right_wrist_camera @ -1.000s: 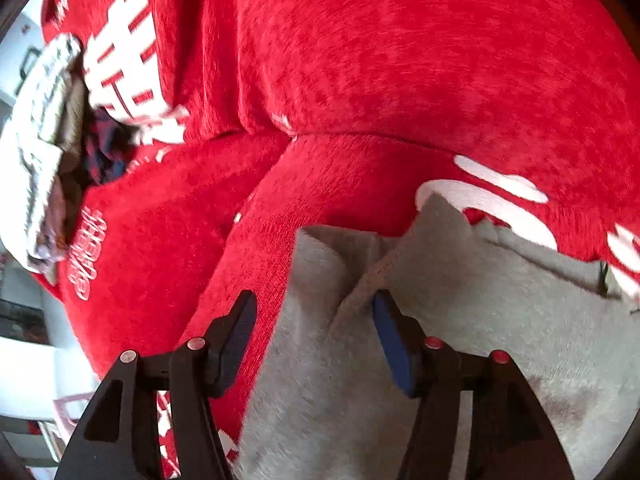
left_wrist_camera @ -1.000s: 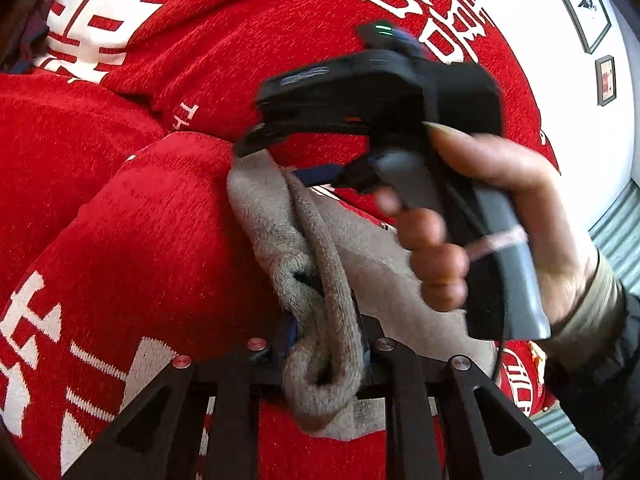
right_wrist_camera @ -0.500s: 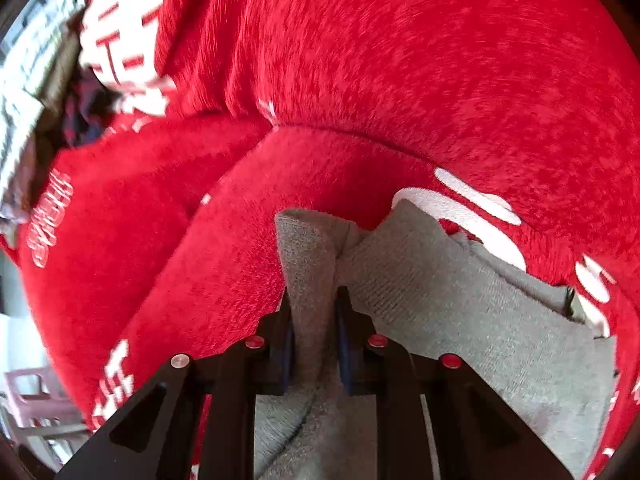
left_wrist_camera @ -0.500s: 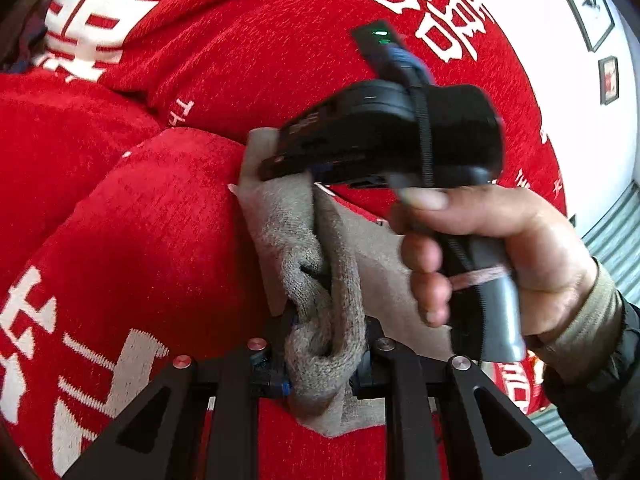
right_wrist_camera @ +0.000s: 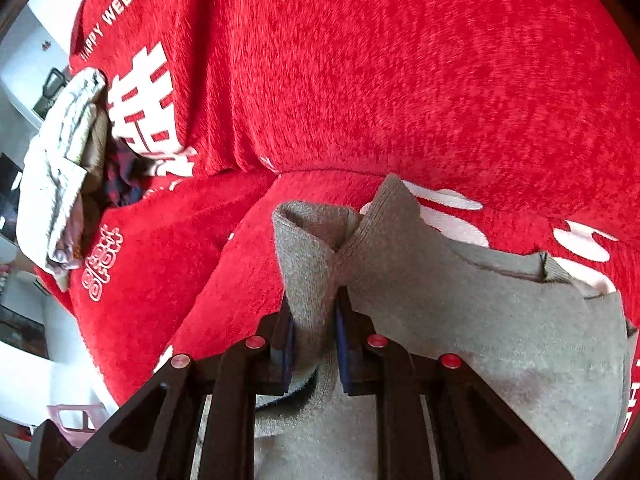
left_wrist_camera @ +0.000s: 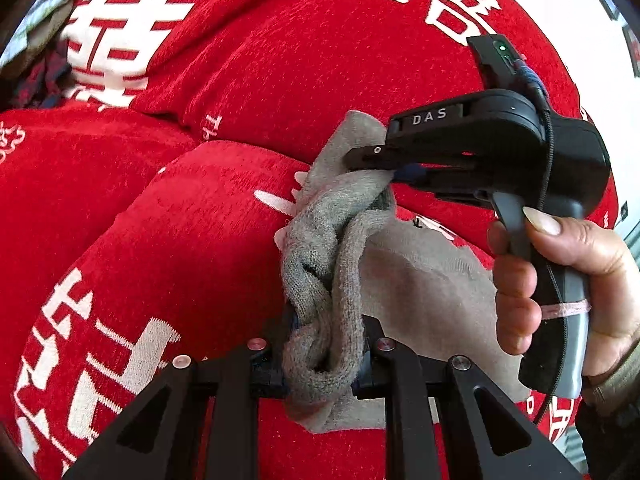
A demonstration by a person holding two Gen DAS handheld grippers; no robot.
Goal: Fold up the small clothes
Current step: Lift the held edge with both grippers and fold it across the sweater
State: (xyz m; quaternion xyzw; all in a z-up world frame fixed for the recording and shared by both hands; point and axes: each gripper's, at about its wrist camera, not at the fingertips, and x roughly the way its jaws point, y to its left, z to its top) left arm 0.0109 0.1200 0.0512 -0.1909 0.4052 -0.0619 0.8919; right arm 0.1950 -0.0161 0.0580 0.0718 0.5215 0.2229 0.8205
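Note:
A grey knitted sock (left_wrist_camera: pixel 328 264) lies bunched on a red cover with white characters (left_wrist_camera: pixel 180 216). My left gripper (left_wrist_camera: pixel 326 354) is shut on one twisted end of it, at the bottom of the left wrist view. Further up in that view my right gripper (left_wrist_camera: pixel 384 168), held by a hand (left_wrist_camera: pixel 568 276), pinches the sock's far edge. In the right wrist view the right gripper (right_wrist_camera: pixel 314 344) is shut on a raised fold of the grey sock (right_wrist_camera: pixel 460 300), which spreads flat to the right over the red cover (right_wrist_camera: pixel 360 80).
A pile of other clothes, pale grey and dark plaid, (right_wrist_camera: pixel 68 168) sits at the far left on the red cover. A white wall with framed pictures (left_wrist_camera: pixel 634 52) is at the right. A pink stool (right_wrist_camera: pixel 74 416) stands on the floor at lower left.
The right gripper closed on the sock's far fold and lifted it. Both grippers rose a little, and the sock's far edge now hangs clear of the cover.

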